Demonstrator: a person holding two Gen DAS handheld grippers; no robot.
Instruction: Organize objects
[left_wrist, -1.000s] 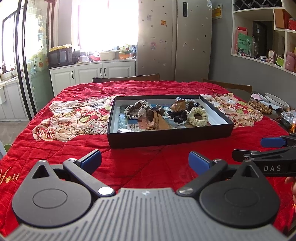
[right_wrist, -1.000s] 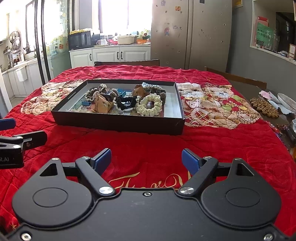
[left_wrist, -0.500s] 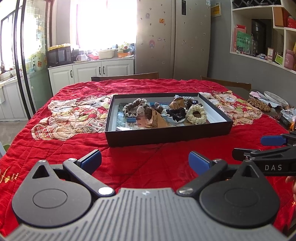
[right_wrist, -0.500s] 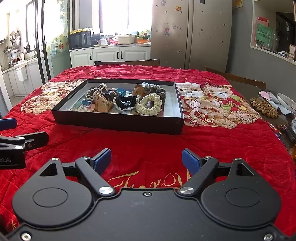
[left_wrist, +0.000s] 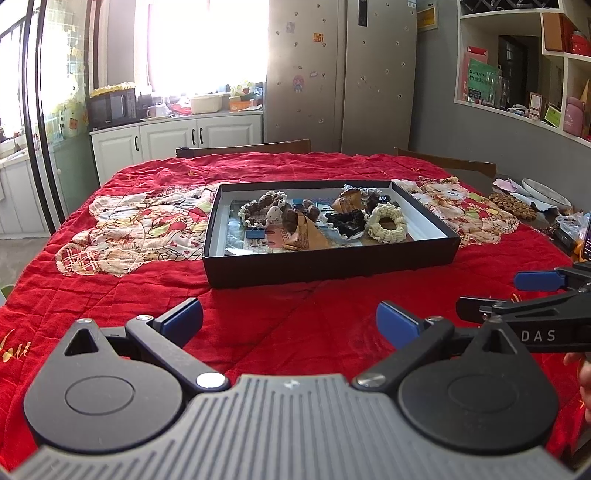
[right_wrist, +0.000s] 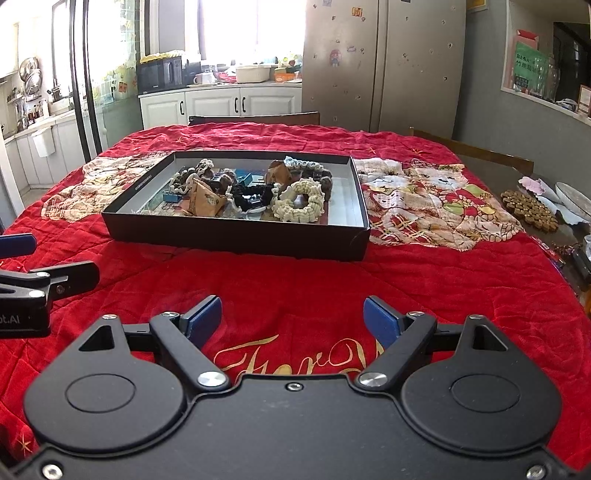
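A shallow black box (left_wrist: 332, 260) (right_wrist: 236, 236) stands in the middle of the red tablecloth. Inside lie a cream scrunchie (left_wrist: 386, 226) (right_wrist: 300, 201), a black scrunchie (left_wrist: 345, 221), a brown one with cream trim (left_wrist: 263, 206), a tan folded packet (left_wrist: 306, 234) (right_wrist: 205, 197) and a small blue binder clip (left_wrist: 256, 233). My left gripper (left_wrist: 290, 321) hovers open over the cloth well short of the box, nothing between its fingers. My right gripper (right_wrist: 292, 319) is likewise open and empty, beside the left, also short of the box.
The red quilted cloth (right_wrist: 424, 266) with cat patches covers the table. A round brown beaded mat (right_wrist: 530, 210) and a plate (right_wrist: 574, 197) sit at the right edge. Chair backs (left_wrist: 243, 149) stand at the far side. Kitchen cabinets and a fridge lie beyond.
Both views have shifted only slightly; in the left wrist view the box has dropped a little lower. Both grippers stay open and the box's contents have not moved.
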